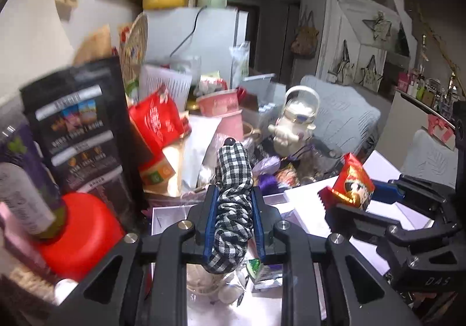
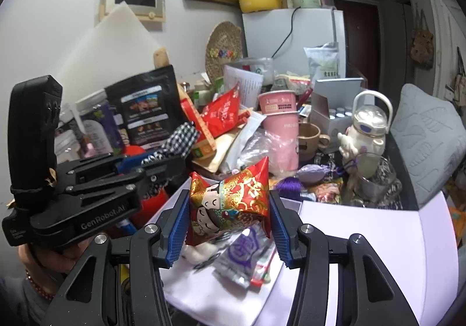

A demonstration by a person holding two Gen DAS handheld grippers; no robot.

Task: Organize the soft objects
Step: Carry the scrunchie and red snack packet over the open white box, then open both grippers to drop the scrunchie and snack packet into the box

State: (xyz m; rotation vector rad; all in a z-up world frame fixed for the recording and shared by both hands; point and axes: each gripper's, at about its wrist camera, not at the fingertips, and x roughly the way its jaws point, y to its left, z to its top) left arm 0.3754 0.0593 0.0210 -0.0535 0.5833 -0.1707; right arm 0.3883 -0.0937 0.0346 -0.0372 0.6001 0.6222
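Note:
My left gripper (image 1: pixel 233 195) is shut on a black-and-white checkered fabric piece (image 1: pixel 233 198), held above an open white box (image 1: pixel 169 218). The fabric also shows in the right wrist view (image 2: pixel 182 136). My right gripper (image 2: pixel 228 205) is shut on a red and gold puffy pouch (image 2: pixel 230 200) with a cartoon face, held above the same white box (image 2: pixel 364 227). The pouch also shows in the left wrist view (image 1: pixel 354 180), to the right of my left gripper. Small packets (image 2: pixel 247 256) and white soft items lie in the box below.
The table behind is crowded: a black snack bag (image 1: pixel 78 128), red lid (image 1: pixel 84 233), red packet (image 1: pixel 157 119), pink cups (image 2: pixel 279 128), a white figure bottle (image 2: pixel 370 125), purple sachets (image 2: pixel 311 174) and a glass (image 2: pixel 372 177). A grey cushion (image 2: pixel 431 139) lies at right.

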